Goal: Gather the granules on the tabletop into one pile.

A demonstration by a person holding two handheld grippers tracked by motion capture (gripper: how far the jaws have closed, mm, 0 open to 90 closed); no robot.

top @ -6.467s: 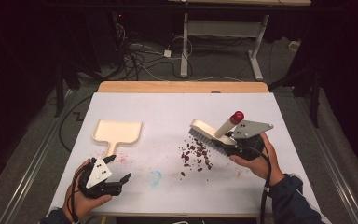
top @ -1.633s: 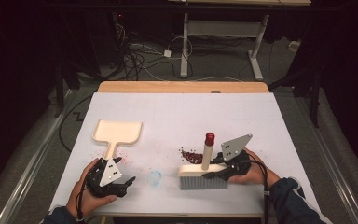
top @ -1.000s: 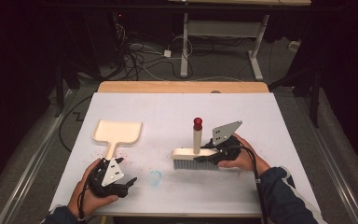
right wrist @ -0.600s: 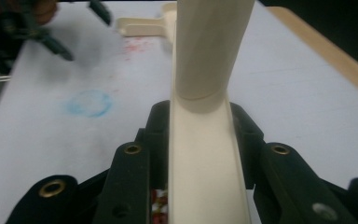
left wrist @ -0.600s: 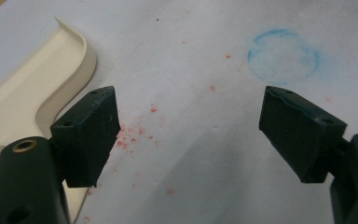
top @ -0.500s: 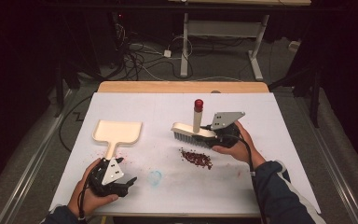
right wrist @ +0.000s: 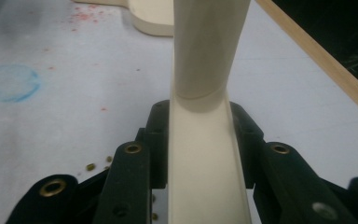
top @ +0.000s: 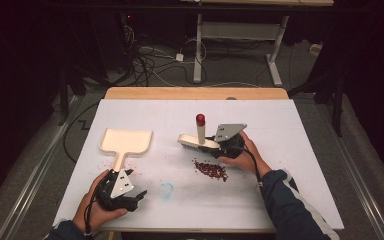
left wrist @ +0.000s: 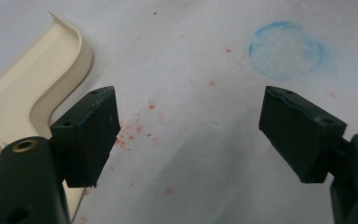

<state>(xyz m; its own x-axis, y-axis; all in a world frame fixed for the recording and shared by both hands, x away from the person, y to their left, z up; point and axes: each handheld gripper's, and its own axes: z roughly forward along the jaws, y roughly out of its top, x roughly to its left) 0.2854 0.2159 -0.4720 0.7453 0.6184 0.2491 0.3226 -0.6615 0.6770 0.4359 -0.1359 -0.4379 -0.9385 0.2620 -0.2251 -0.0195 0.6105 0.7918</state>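
The right gripper [top: 219,145] has its fingers [right wrist: 242,135] pinched on the back of a cream plastic hand brush with an upright red-tipped handle [top: 199,136]; in the right gripper view the brush body [right wrist: 205,177] runs straight up between the two black fingers, which press on both of its sides. The brush sits near the middle of the white-covered counter [top: 300,165], with its bristle head just behind a small heap of dark red crumbs [top: 211,170]; I cannot tell whether the bristles touch the counter.

The left gripper [top: 130,197] rests at the counter's near left, its fingers [left wrist: 86,133] spread wide with nothing between them. A cream plastic dustpan [top: 125,142] lies flat just beside them, its handle towards that gripper. A faint blue chalk ring [top: 166,190] marks the counter close by.
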